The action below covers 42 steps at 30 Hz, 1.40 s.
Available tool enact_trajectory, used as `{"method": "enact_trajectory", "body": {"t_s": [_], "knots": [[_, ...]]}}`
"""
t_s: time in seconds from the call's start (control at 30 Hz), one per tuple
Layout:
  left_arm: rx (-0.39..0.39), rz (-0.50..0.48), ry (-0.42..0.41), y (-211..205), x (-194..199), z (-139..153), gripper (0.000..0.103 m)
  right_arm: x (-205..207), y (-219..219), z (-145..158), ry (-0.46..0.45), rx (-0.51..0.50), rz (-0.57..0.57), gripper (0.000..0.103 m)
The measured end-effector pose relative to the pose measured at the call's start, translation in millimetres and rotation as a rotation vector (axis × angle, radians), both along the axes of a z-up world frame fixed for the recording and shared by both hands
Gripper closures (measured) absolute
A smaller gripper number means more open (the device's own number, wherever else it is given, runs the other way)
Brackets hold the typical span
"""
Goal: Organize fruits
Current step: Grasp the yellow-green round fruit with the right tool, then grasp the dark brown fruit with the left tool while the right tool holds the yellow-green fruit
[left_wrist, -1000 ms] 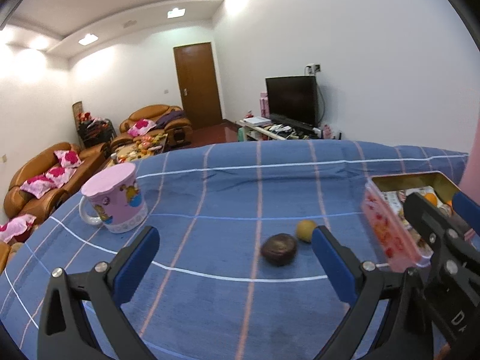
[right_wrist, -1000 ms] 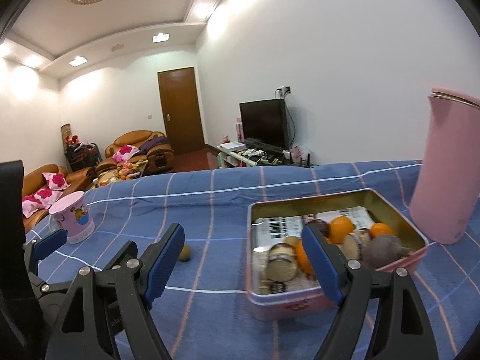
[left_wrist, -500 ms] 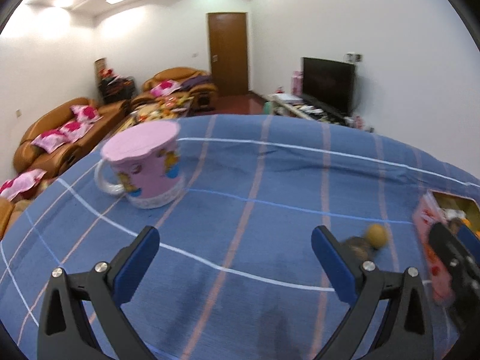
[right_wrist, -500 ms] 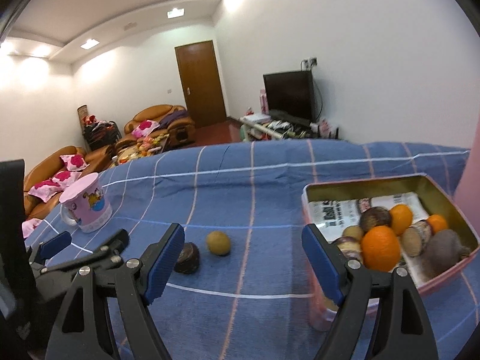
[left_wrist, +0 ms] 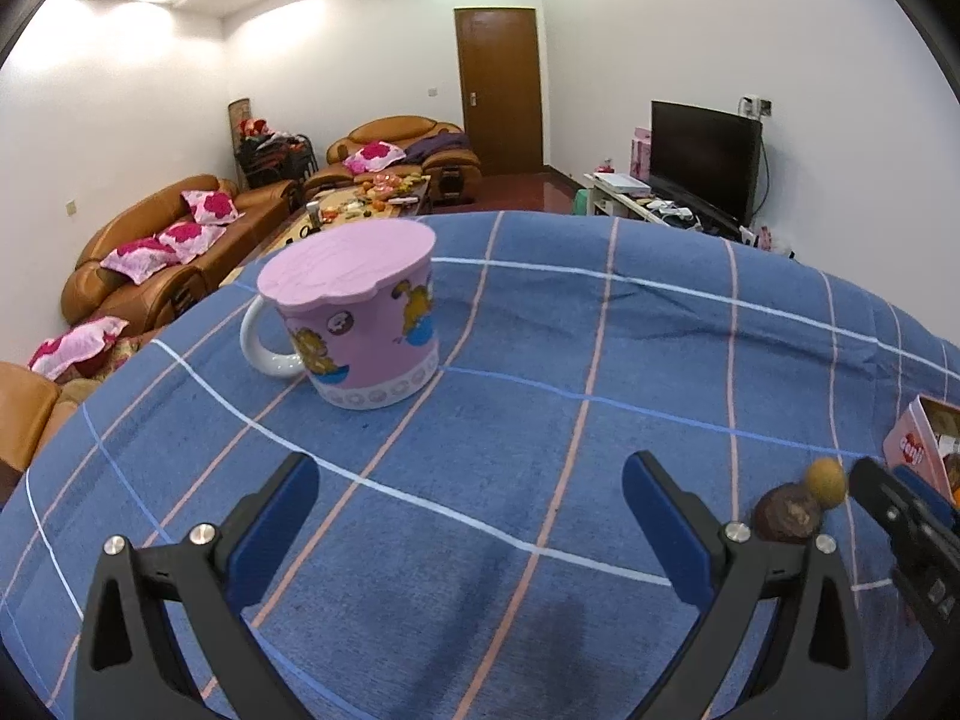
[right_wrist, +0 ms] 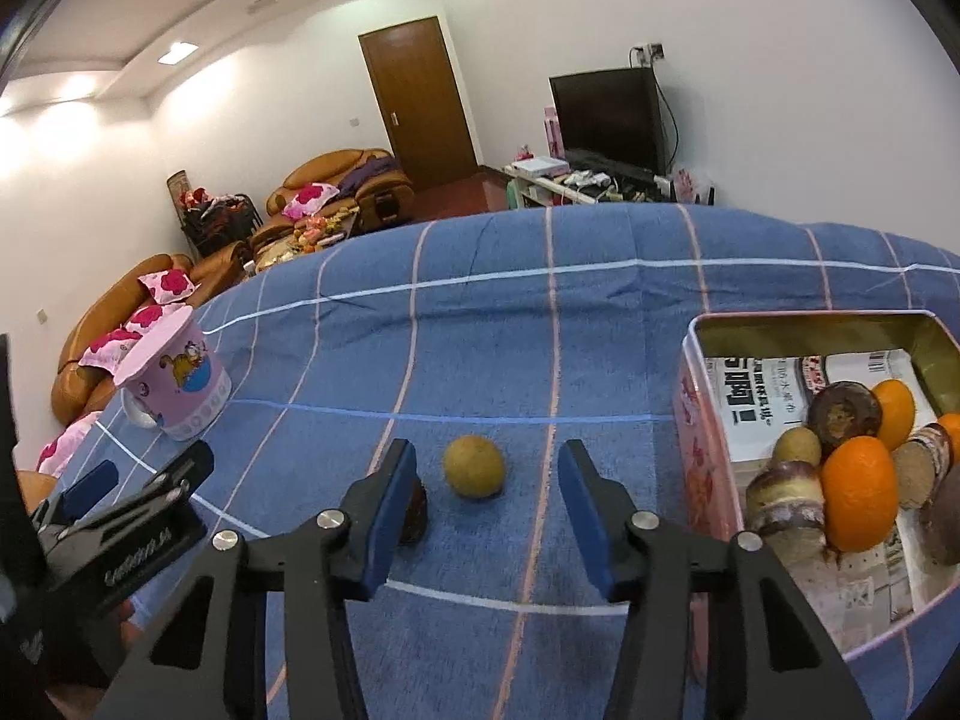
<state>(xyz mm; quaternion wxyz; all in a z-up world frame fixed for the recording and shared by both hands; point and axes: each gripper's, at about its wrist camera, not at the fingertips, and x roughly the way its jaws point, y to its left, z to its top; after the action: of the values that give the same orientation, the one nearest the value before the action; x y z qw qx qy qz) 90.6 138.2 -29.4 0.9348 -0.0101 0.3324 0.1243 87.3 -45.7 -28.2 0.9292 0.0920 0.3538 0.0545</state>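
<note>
A pink lidded mug [left_wrist: 351, 324] stood on the blue checked cloth [left_wrist: 540, 348] ahead of the left gripper [left_wrist: 471, 516], whose jaws were spread wide over bare fabric with nothing between them. To the right, a pink tin [right_wrist: 690, 420] held oranges [right_wrist: 858, 498] and dark fruits on printed paper. The right gripper [right_wrist: 486, 510] hung just short of a yellow-green fruit [right_wrist: 473, 467] lying on the cloth, its jaws apart and lined up either side of it without touching. A dark brown fruit [right_wrist: 415, 516] lay just beside the yellow-green one, largely hidden behind the right gripper's left finger. The tin's far right side was cut off by the frame edge in both views. Sofas, a door and a television filled the room behind.
</note>
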Motion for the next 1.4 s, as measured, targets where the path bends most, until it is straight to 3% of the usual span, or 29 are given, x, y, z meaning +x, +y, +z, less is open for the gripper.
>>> {"method": "enact_trajectory", "body": {"t_s": [0.3,0.53,0.8,0.87,0.9,0.93,1.03,1.13,1.2,1.3,1.4], "knots": [[0.008,-0.006,-0.003,-1.9,-1.1,0.6,0.0,30.9,-0.5,-21.2,0.145,0.011,-0.022,0.052],[0.008,-0.012,-0.003,-2.0,-3.1,-0.1,0.0,35.5,14.8,-18.5,0.162,-0.118,-0.014,0.051],[0.007,-0.012,-0.005,-1.5,-2.9,-0.3,0.0,34.3,9.6,-19.1,0.162,-0.138,0.022,0.051],[0.008,-0.014,-0.004,-1.9,-3.3,0.0,0.0,34.2,9.3,-19.5,0.161,-0.141,0.024,0.056],[0.01,-0.017,-0.005,-2.4,-3.3,0.2,0.0,32.9,8.6,-19.0,0.157,-0.138,0.042,0.069],[0.012,-0.019,-0.005,-3.0,-3.4,0.1,0.0,31.9,9.4,-19.3,0.155,-0.144,0.05,0.074],[0.021,-0.034,-0.009,-6.9,-4.0,1.3,0.0,29.7,10.4,-20.0,0.153,-0.159,0.063,0.074],[0.019,-0.059,-0.018,-10.4,-5.2,3.1,0.0,23.2,4.8,-15.1,0.117,-0.12,0.069,0.074],[-0.011,-0.108,-0.033,-13.8,-7.0,5.2,0.0,9.8,-1.3,-5.5,0.038,-0.103,0.037,0.074],[-0.07,-0.202,-0.053,-20.4,-9.5,7.6,0.0,-14.5,-7.1,6.3,-0.069,-0.118,-0.013,0.074],[-0.068,-0.28,-0.05,-35.3,-7.9,7.0,0.001,-34.1,-11.3,14.6,-0.128,-0.139,-0.034,0.074]]}}
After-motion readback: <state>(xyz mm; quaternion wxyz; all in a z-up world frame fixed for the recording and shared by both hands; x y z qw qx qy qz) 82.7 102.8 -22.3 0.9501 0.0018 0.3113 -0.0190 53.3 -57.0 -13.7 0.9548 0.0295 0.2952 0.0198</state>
